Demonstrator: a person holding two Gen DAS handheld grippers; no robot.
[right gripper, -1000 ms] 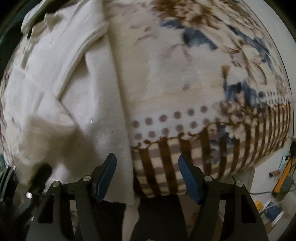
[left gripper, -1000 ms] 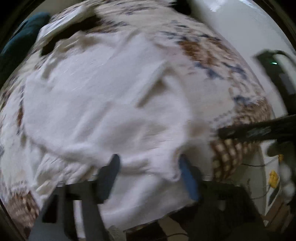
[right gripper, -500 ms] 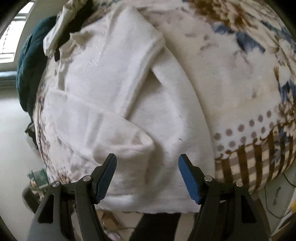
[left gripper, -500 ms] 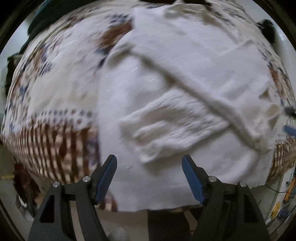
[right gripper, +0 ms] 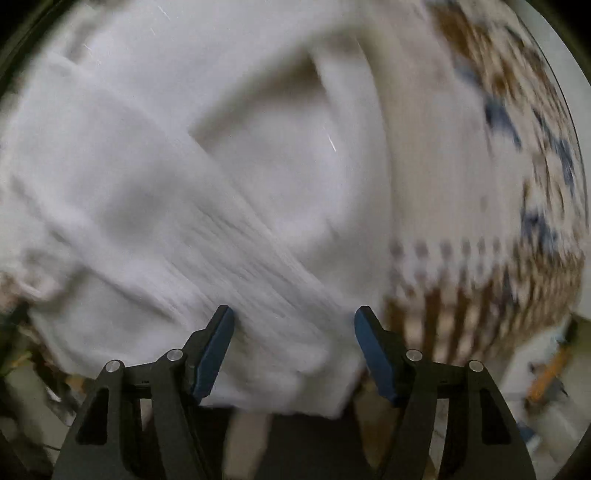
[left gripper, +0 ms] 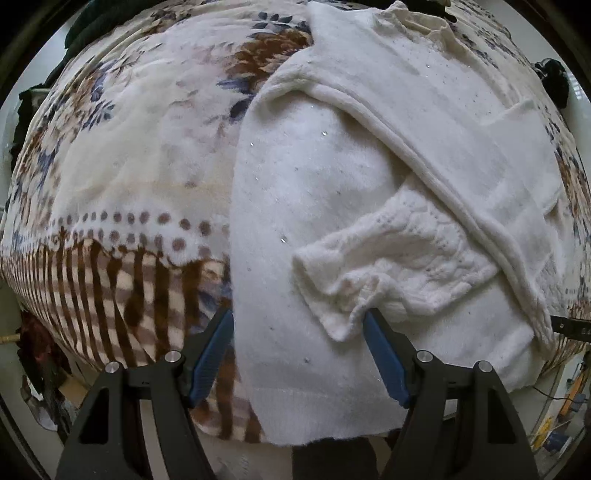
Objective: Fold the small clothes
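Observation:
A white fuzzy sweater (left gripper: 303, 192) lies flat on a patterned blanket, hem toward me. One sleeve is folded across its body, and the knitted cuff (left gripper: 369, 266) ends near the hem. My left gripper (left gripper: 297, 319) points down over the sweater's lower left part. It is open: one fingertip is at the sweater's left edge, the other beside the cuff. The right wrist view is blurred by motion. There my right gripper (right gripper: 294, 314) hangs over a folded sleeve (right gripper: 207, 236) of the sweater. Its jaws are closing with white cloth between them, and the pads do not press on it.
The blanket (left gripper: 140, 155) has flowers, a row of dots and brown stripes (left gripper: 110, 295) where it drops over the near edge. A dark green cloth (left gripper: 96, 26) lies at the far left and a black object (left gripper: 554, 81) at the far right. Clutter sits on the floor below.
The left gripper swept across the sweater to its lower left hem beside the cuff. The right gripper moved off the striped blanket onto the sweater's folded sleeve, its jaws slightly narrower.

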